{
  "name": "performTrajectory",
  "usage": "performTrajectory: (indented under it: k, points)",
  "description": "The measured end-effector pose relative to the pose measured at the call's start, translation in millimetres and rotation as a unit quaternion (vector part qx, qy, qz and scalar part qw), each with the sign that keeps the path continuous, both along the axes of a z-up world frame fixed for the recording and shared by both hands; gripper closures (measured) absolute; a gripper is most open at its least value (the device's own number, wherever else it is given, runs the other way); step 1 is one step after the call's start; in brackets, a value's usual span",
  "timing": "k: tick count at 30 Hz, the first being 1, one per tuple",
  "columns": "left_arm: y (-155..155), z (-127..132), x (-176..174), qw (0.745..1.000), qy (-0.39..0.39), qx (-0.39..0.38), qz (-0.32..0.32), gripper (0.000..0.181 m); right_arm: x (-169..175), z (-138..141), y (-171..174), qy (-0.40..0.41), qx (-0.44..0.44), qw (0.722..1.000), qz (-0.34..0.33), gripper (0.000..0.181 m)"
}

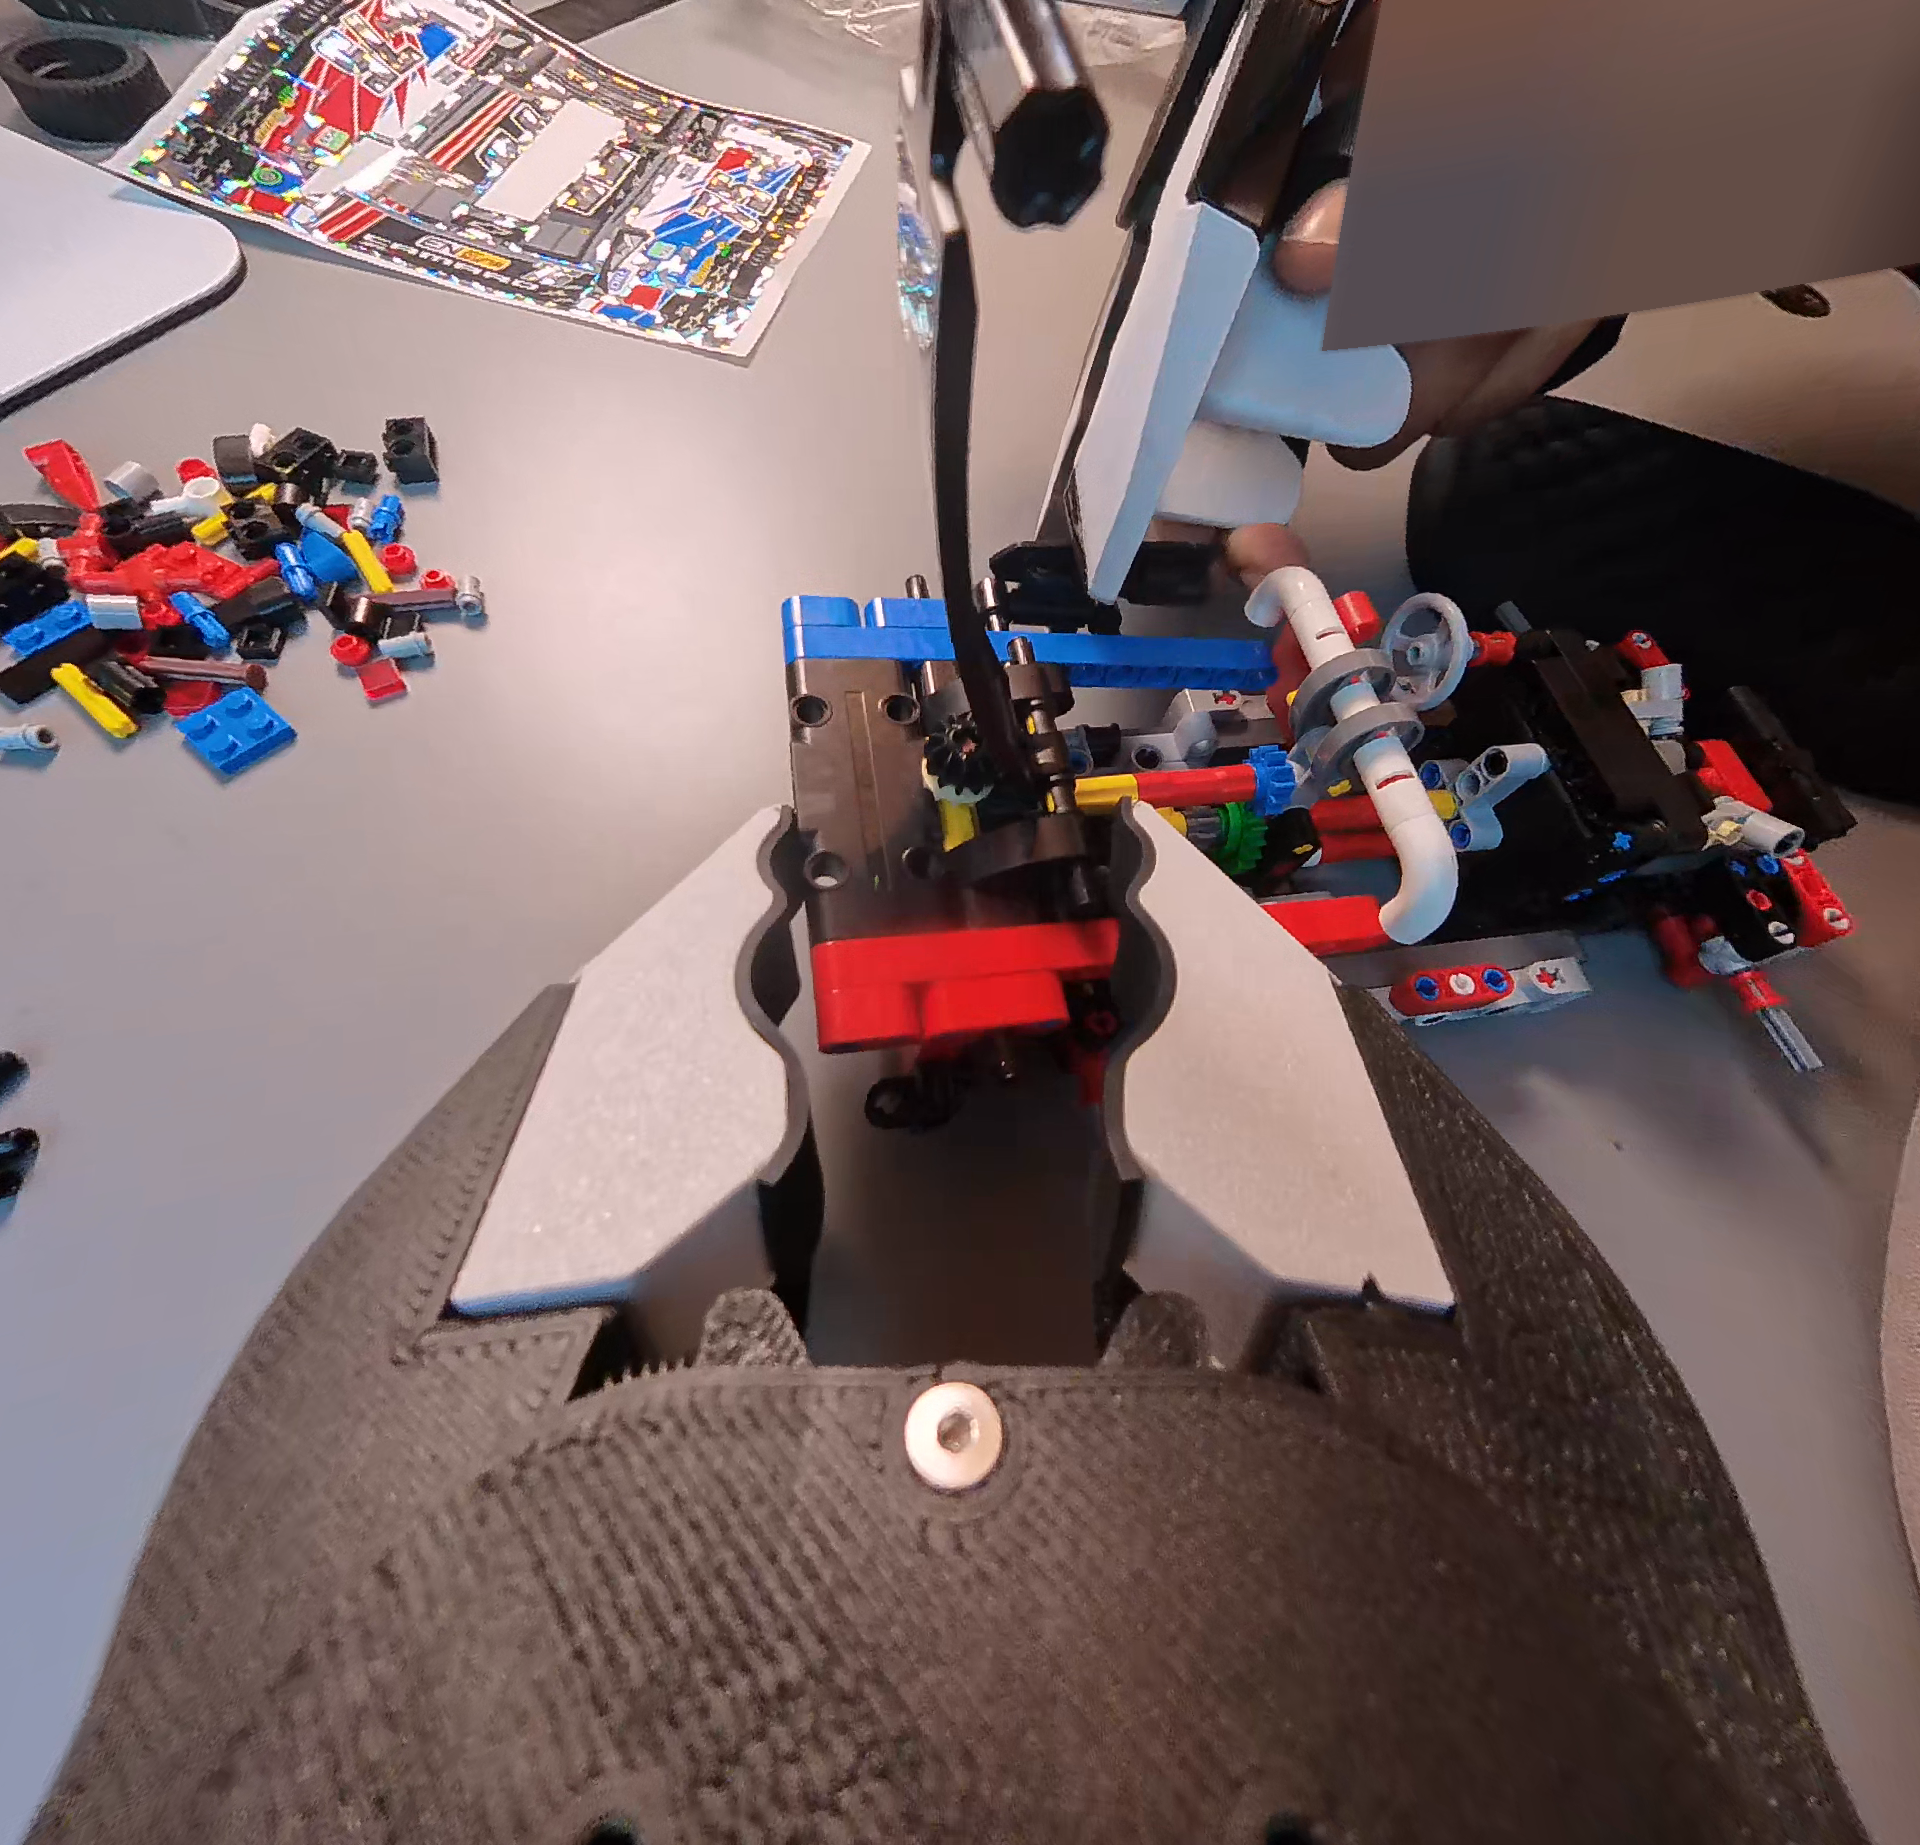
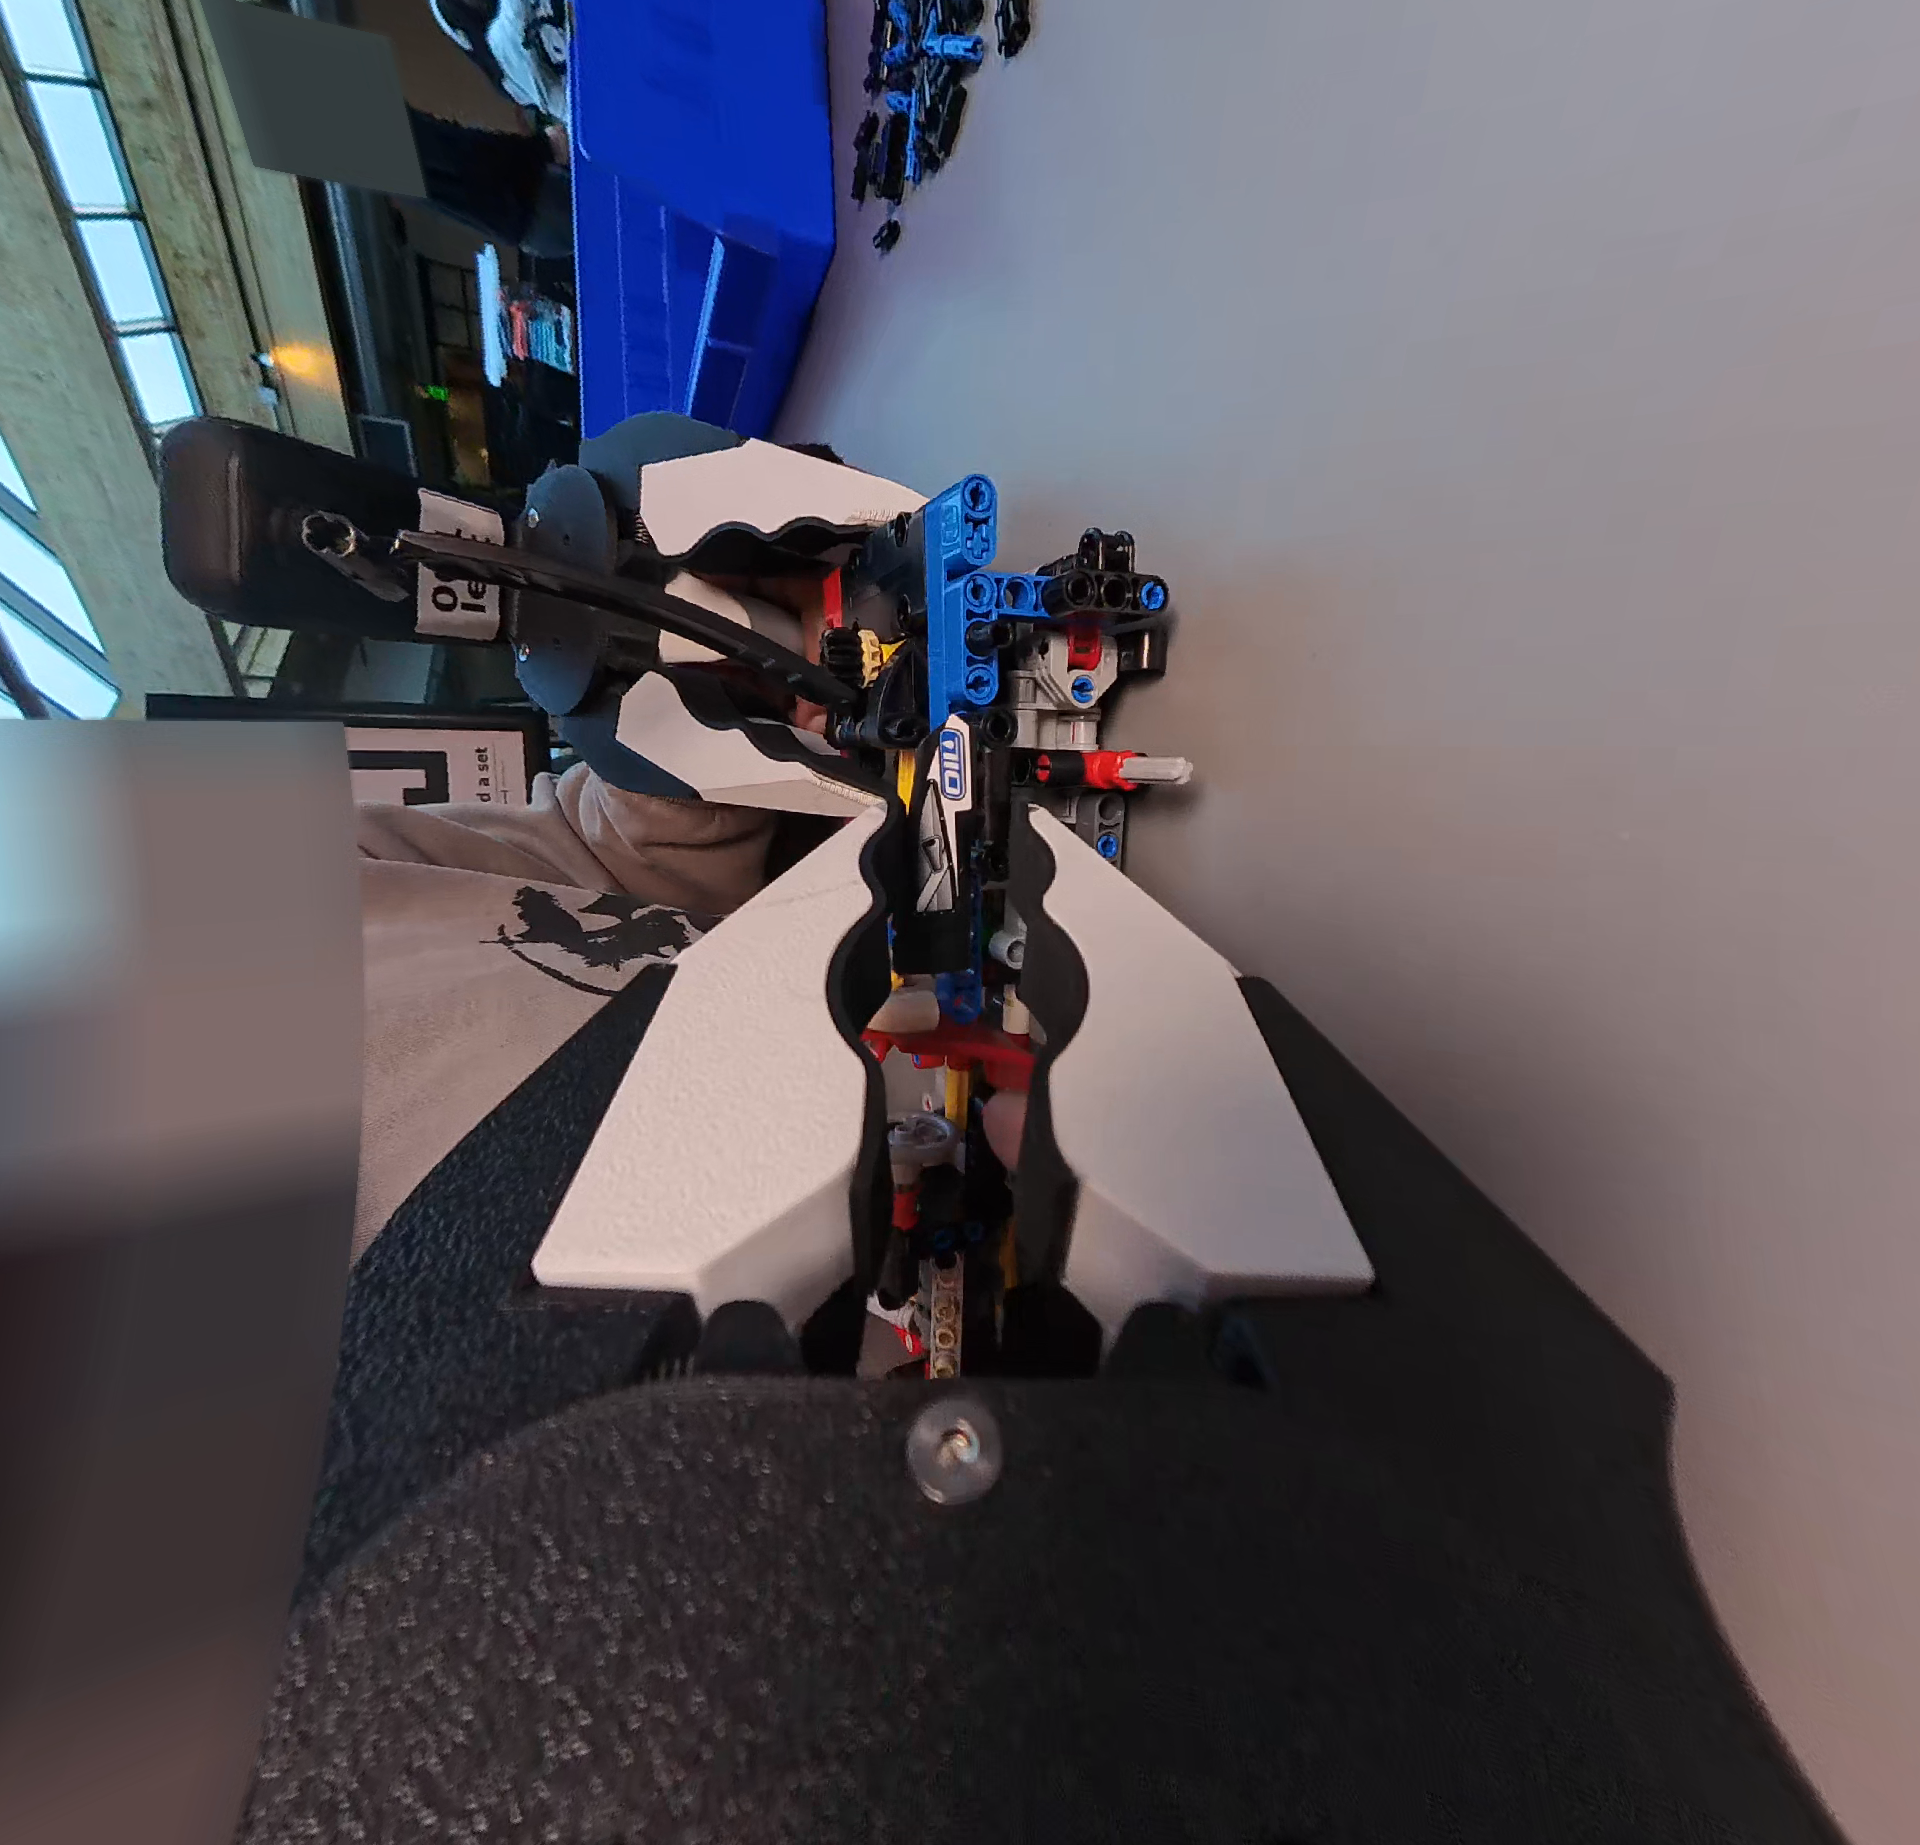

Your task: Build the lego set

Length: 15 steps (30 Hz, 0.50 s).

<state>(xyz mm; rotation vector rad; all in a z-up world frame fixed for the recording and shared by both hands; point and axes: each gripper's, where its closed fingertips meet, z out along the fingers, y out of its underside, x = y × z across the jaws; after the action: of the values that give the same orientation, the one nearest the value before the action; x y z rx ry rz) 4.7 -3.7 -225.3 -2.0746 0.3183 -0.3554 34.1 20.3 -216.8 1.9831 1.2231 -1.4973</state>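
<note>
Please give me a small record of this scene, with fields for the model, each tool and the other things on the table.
model: half-built lego model, lying on the grey table
left tool: closed on the model's red-and-black end
right tool: closed on the model's far side
loose parts: pile left of the model
sticker sheet: beyond the pile

Lego model (image 1: 1049, 829): glossy hard plastic. Left claw (image 1: 956, 839): matt grainy fingers (image 1: 665, 1068), rough ribbed black printed body. Sticker sheet (image 1: 499, 154): shiny holographic foil. Bench (image 1: 623, 465): smooth matt grey. Tyre (image 1: 83, 81): matt rubber.
</note>
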Motion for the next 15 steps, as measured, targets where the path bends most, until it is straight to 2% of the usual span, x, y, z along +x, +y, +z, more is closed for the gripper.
performTrajectory:
  k: [5,10,15]
  points:
    - [-0.2,-0.1,-0.1,1.000,0.002,0.001,0.002,0.124,-0.8,-0.8,0.4,0.009,-0.037,0.999,-0.012,0.165]
    - [-0.6,-0.2,1.6,1.000,0.000,0.002,-0.003,0.124,1.6,-0.6,-1.0,0.018,-0.071,0.997,0.007,0.165]
    - [-0.6,-0.2,1.7,1.000,0.001,0.002,-0.001,0.124,1.4,-1.8,-1.4,0.012,-0.050,0.998,0.031,0.165]
